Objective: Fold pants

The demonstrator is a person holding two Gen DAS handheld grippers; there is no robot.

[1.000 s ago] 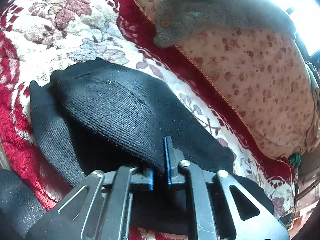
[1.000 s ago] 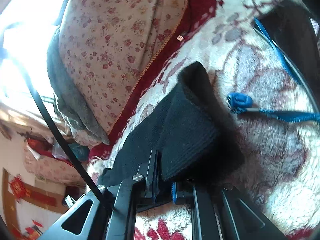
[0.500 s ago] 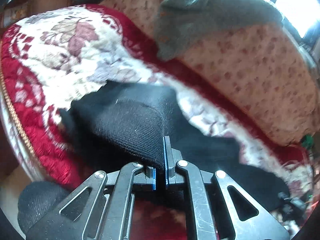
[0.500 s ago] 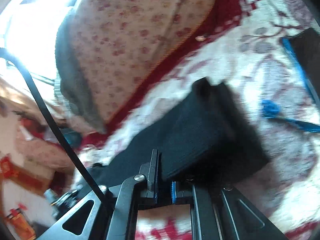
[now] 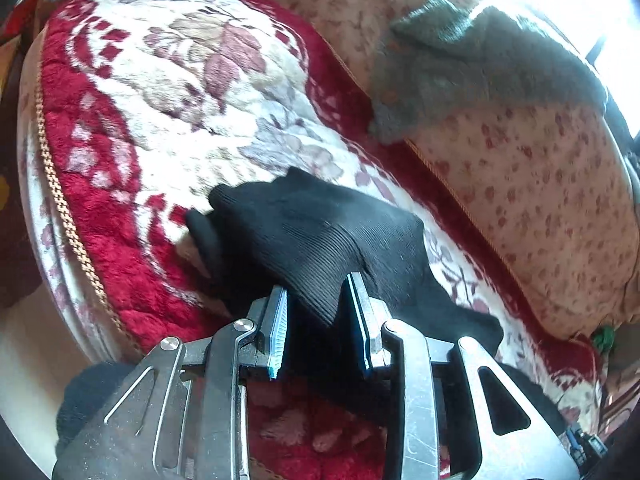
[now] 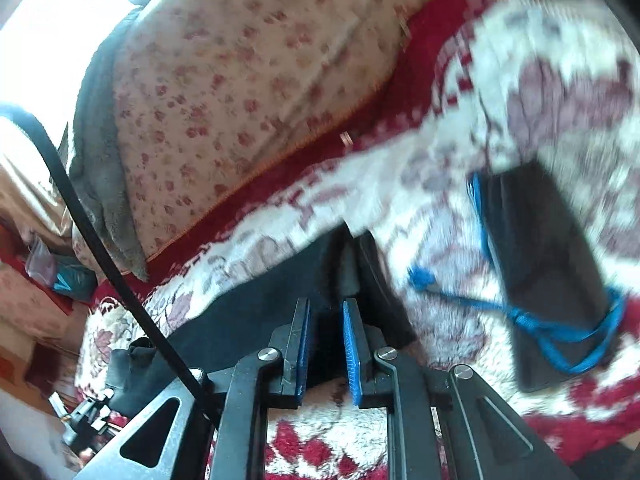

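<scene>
The black ribbed pants (image 5: 320, 228) lie folded on a red and cream floral blanket (image 5: 168, 92). My left gripper (image 5: 316, 300) is open, its blue pads standing apart either side of a raised fold of the cloth. In the right wrist view the pants (image 6: 280, 284) lie as a dark band across the blanket (image 6: 440, 216). My right gripper (image 6: 326, 312) is open just above the pants' end, with nothing between the pads. The view is blurred.
A floral cushion (image 5: 540, 184) with a grey knit garment (image 5: 472, 60) on it lies behind the pants. A black box (image 6: 552, 264) with a blue cord (image 6: 480, 304) sits on the blanket to the right. The blanket's edge (image 5: 60, 208) drops off at left.
Both grippers have opened and let go of the pants. The folded cloth has dropped onto the blanket, and both grippers have drawn back a little.
</scene>
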